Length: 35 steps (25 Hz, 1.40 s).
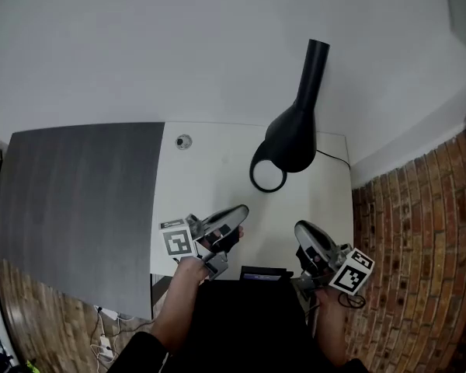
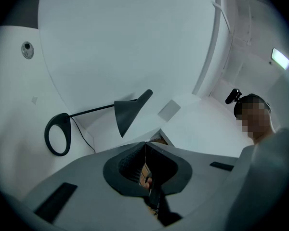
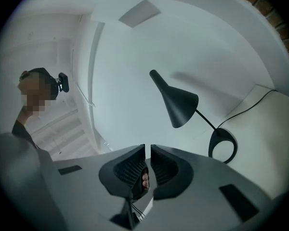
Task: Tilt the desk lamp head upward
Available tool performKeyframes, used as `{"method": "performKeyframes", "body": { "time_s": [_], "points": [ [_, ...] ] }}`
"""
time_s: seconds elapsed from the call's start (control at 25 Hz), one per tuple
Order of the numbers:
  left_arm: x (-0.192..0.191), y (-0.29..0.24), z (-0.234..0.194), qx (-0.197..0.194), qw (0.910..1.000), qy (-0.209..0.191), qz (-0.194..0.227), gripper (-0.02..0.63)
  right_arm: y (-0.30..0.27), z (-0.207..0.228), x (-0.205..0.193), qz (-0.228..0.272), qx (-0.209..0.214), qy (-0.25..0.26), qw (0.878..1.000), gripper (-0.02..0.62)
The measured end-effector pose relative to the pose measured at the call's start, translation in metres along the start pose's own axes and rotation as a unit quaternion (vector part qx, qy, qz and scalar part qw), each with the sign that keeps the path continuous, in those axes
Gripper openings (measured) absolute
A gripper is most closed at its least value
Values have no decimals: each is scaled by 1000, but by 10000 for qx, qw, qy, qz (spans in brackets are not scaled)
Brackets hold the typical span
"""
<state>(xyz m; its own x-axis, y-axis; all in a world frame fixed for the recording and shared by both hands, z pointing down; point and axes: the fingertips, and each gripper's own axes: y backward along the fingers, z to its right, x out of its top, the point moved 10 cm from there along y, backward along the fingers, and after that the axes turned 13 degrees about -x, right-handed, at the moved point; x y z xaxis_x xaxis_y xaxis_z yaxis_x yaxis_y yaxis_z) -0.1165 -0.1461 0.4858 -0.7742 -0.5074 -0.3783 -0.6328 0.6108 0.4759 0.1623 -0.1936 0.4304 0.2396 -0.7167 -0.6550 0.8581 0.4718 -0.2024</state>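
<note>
On the far left lies the dark grey part of the desk (image 1: 78, 200). Beside it is the white desk top (image 1: 217, 169), with a small round cap (image 1: 184, 141) near the back edge.

My left claw (image 1: 241, 209) hangs over the front of the white part. Its two jaws are pressed together and nothing is in them. Its marker cube (image 1: 179, 242) sits just by my left hand (image 1: 191, 273).

Further right stands the black desk lamp (image 1: 291, 142), at the back of the white top near the right corner. Its ring foot (image 1: 268, 176) lies flat on the desk. The lamp head (image 1: 304, 92) has its wide mouth facing down and its thin end sticking up at a slant. A thin black wire (image 1: 335, 158) runs off to the right.

My right claw (image 1: 304, 229) is at the front right, well apart from the lamp. Its jaws are together too, with only a thin slit between them, and they hold nothing. Past the desk edge on the right is red brick (image 1: 419, 231).
</note>
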Motion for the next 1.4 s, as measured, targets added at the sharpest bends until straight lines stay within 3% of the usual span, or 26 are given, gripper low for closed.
{"method": "performKeyframes", "body": {
  "time_s": [0.36,0.52,0.64,0.72,0.84,0.92,1.04,1.12,1.2,1.32,1.4],
  "points": [
    [12,6,-45,489,9988,-51,-64,15,-26,17,1,-258,-168,-61,9995,20],
    [-1,7,-90,1044,9940,74,-319,18,-36,43,3,-475,-245,-142,9985,26],
    [-7,-1,-129,1533,9860,156,-644,54,-39,57,7,-566,-175,-202,9980,75],
    [-9,-11,-155,1920,9763,164,-986,76,-38,65,8,-593,-101,-237,9979,80],
    [-14,-28,-194,2462,9532,24,-1753,88,-32,79,9,-609,-35,-353,9975,80],
    [-21,-42,-215,2738,9326,-135,-2346,91,-25,89,9,-620,-39,-468,9970,80],
    [-35,-56,-241,3080,8915,-373,-3299,91,-17,101,8,-666,-49,-582,9961,80],
    [-44,-63,-250,3109,8736,-447,-3717,80,-14,105,9,-695,-34,-589,9958,80],
    [-51,-73,-252,3000,8661,-451,-3972,74,-13,108,11,-697,-21,-597,9958,80],
    [-62,-87,-255,2880,8617,-436,-4156,51,-12,111,11,-698,-29,-629,9956,80],
    [-63,-93,-254,2979,8541,-653,-4213,52,-10,111,10,-696,-32,-632,9956,80]
  ]
}}
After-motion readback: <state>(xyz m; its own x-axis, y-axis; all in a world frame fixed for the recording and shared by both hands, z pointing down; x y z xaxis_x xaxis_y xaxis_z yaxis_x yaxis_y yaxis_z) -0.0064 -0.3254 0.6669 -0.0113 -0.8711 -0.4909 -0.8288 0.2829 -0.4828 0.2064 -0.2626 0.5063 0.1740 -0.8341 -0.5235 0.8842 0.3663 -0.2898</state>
